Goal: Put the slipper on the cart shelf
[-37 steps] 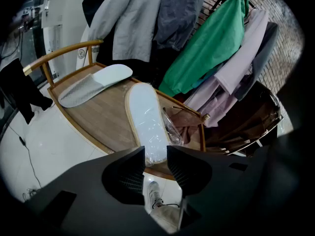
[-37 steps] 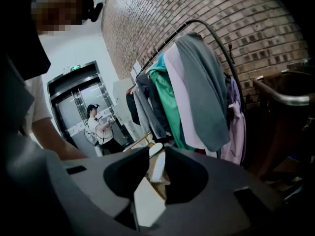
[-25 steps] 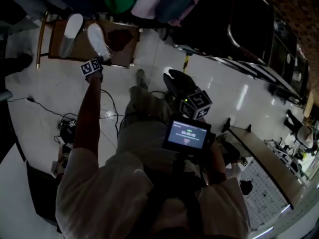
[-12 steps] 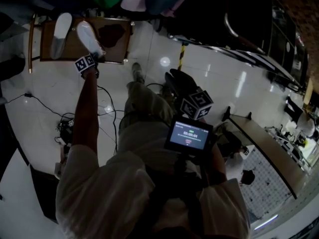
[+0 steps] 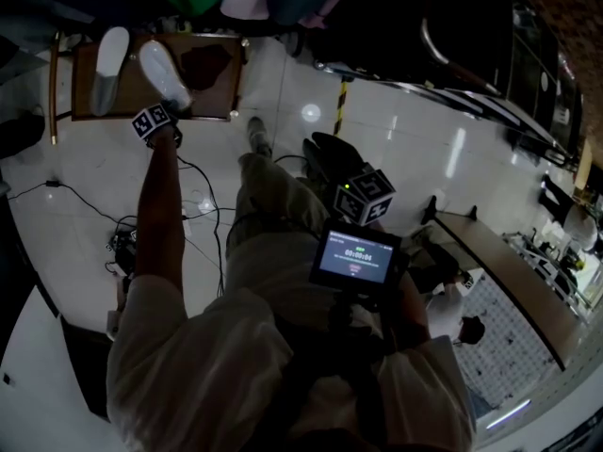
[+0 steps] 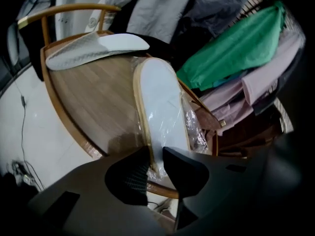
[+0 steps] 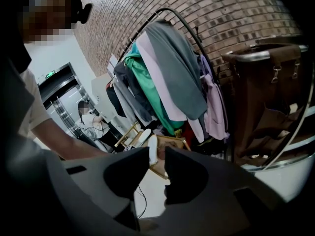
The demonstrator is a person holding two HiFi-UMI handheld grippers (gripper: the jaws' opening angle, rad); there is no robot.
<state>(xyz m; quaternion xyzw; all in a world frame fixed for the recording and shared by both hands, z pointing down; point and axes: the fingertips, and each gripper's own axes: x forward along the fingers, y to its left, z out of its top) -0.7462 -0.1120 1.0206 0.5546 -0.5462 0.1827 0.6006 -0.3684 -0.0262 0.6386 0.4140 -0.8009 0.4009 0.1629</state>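
Note:
Two white slippers lie on the wooden cart shelf (image 5: 212, 69) (image 6: 93, 97) under a rack of clothes. The nearer slipper (image 5: 162, 72) (image 6: 162, 107), wrapped in clear plastic, points its heel at my left gripper (image 5: 165, 106) (image 6: 156, 154). Its jaws have just been closing and now pinch that heel end. The other slipper (image 5: 105, 56) (image 6: 98, 48) lies farther back by the curved wooden rail. My right gripper (image 5: 325, 147) (image 7: 157, 156) hangs well away over the floor, its jaws a narrow gap apart with nothing between them.
Clothes, one of them a green garment (image 6: 236, 48), hang low over the shelf's far side. Cables (image 5: 188, 205) trail on the white floor. A dark luggage cart (image 7: 266, 92) stands to the right, and a person (image 7: 91, 117) sits in the distance.
The left gripper has sunk a little onto the slipper's heel. The right gripper has dropped slightly. The head view has shifted, so the shelf sits higher and more to the left.

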